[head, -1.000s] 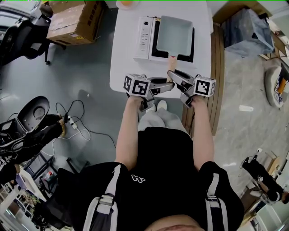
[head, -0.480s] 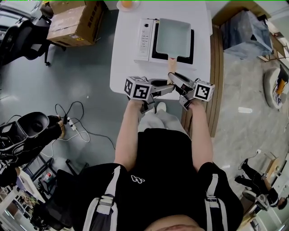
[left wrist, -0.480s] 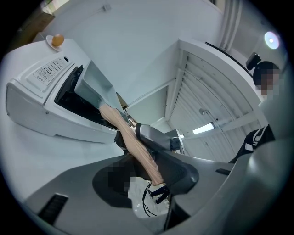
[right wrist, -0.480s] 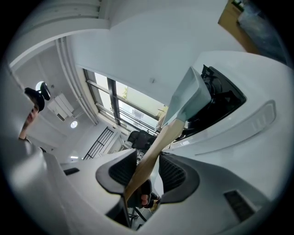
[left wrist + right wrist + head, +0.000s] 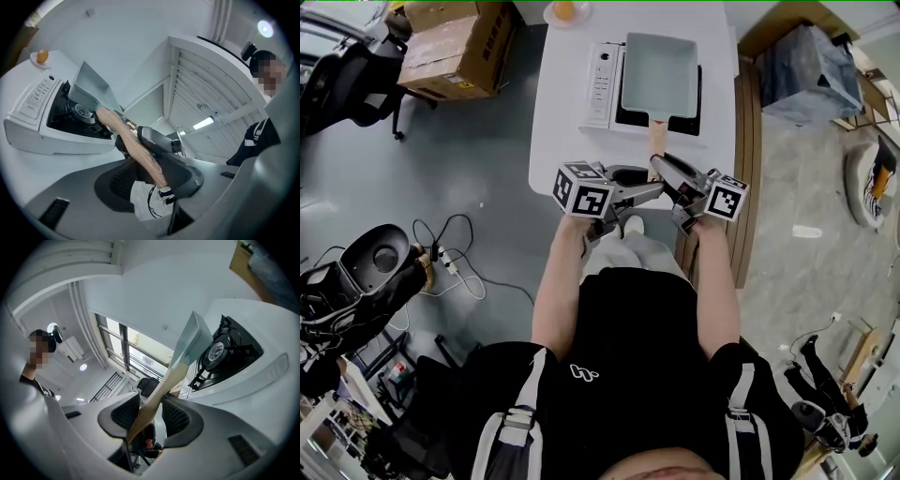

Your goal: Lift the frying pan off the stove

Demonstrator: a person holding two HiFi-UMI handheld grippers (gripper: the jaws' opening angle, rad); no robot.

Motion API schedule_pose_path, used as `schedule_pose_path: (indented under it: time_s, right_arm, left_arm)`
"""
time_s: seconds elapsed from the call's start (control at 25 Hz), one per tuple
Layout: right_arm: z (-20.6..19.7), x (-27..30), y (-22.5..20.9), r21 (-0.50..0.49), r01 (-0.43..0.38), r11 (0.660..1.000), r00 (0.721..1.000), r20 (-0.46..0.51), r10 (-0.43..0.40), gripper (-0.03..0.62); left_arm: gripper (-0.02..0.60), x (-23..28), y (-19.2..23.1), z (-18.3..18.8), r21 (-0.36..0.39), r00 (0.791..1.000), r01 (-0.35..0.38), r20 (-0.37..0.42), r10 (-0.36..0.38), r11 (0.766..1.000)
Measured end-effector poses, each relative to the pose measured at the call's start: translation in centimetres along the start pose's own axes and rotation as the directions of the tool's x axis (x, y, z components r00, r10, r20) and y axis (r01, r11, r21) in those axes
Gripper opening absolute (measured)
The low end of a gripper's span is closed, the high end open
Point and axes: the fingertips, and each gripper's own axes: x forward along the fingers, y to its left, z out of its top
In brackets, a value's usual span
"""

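Observation:
A pale rectangular frying pan (image 5: 661, 67) with a wooden handle (image 5: 656, 141) hangs tilted just above the black burner of a white stove (image 5: 602, 84). The open burner grate (image 5: 77, 112) shows under the pan (image 5: 89, 89) in the left gripper view. In the right gripper view the burner (image 5: 220, 352) also lies bare beside the pan (image 5: 192, 341). My left gripper (image 5: 649, 187) (image 5: 140, 164) and right gripper (image 5: 667, 171) (image 5: 150, 416) are both shut on the handle (image 5: 136, 150) (image 5: 157, 399), one from each side at the table's near edge.
The stove stands on a white table (image 5: 562, 122). An orange on a small plate (image 5: 563, 11) sits at its far edge. A cardboard box (image 5: 455, 42) and cables (image 5: 450, 253) lie on the floor to the left. Wooden boards (image 5: 755, 141) run along the table's right side.
The pan has shifted slightly away from me over the stove, its far edge now past the burner. Both grippers stay clamped on the handle and have moved a little with it.

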Motion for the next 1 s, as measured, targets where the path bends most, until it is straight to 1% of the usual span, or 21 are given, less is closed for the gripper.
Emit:
schedule_pose_path:
  time_s: [0.16, 0.36, 0.64, 1.0]
  right_arm:
    - [0.0, -0.4, 1.6, -0.019, -0.018, 1.0, 1.0, 0.007, 0.018, 0.156]
    - [-0.6, -1.6, 3.8, -0.043, -0.022, 0.999, 1.0, 0.011, 0.023, 0.158]
    - [-1.0, -2.9, 6.5, -0.064, -0.038, 0.997, 0.999, 0.032, 0.04, 0.158]
    - [-1.9, -3.2, 7.7, -0.077, -0.06, 0.995, 0.997, 0.045, 0.063, 0.158]
  left_arm:
    - [0.173, -0.5, -1.5, 0.0, 0.042, 1.0, -0.005, -0.02, 0.006, 0.999]
    - [0.176, -0.7, -4.0, -0.6, 0.08, 0.999, -0.002, -0.04, 0.005, 0.997]
    - [0.176, -1.1, -6.9, -1.0, 0.111, 0.999, 0.024, -0.025, -0.021, 0.994]
    - [0.176, -1.7, -7.9, -1.8, 0.126, 1.0, 0.023, -0.022, -0.021, 0.992]
